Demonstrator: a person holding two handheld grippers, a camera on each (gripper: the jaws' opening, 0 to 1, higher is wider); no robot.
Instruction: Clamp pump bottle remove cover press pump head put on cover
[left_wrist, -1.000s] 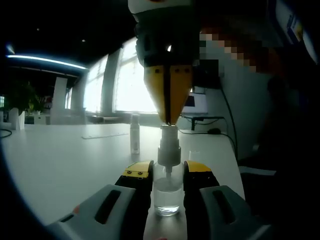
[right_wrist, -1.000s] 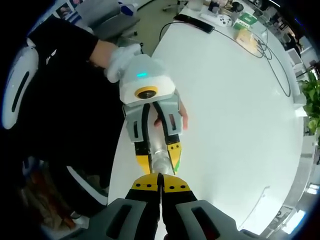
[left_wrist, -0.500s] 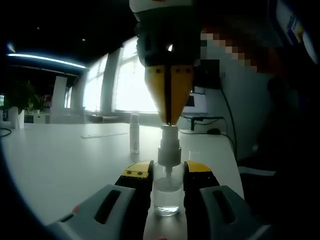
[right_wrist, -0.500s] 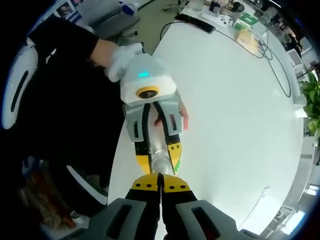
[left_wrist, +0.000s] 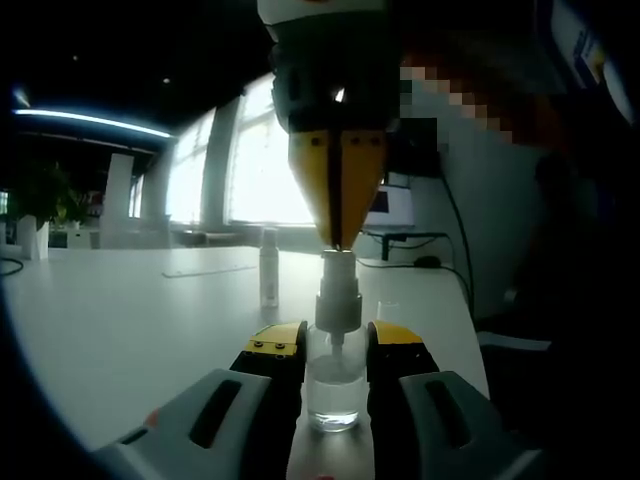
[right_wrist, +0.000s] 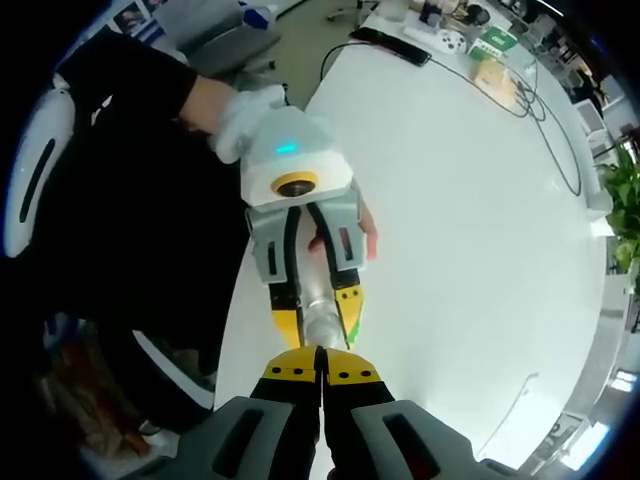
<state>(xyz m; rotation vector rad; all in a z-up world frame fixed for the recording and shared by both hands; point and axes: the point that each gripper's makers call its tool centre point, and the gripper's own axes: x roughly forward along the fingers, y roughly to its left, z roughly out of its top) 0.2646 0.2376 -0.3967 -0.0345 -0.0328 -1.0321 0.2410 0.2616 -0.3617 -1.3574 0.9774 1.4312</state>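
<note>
Tongs (left_wrist: 335, 345) around one pump bottle (left_wrist: 335, 385)

Colours here: the pump bottle (left_wrist: 333, 385) is clear with a white pump head (left_wrist: 338, 295), both grippers have yellow jaw tips on grey bodies, left gripper (left_wrist: 334, 345) and right gripper (right_wrist: 321, 372) alike. The table (right_wrist: 480, 240) is plain white. At 10 o'clock in the right gripper view, a black sleeve (right_wrist: 120, 100) with a white glove (right_wrist: 240, 118)
</note>
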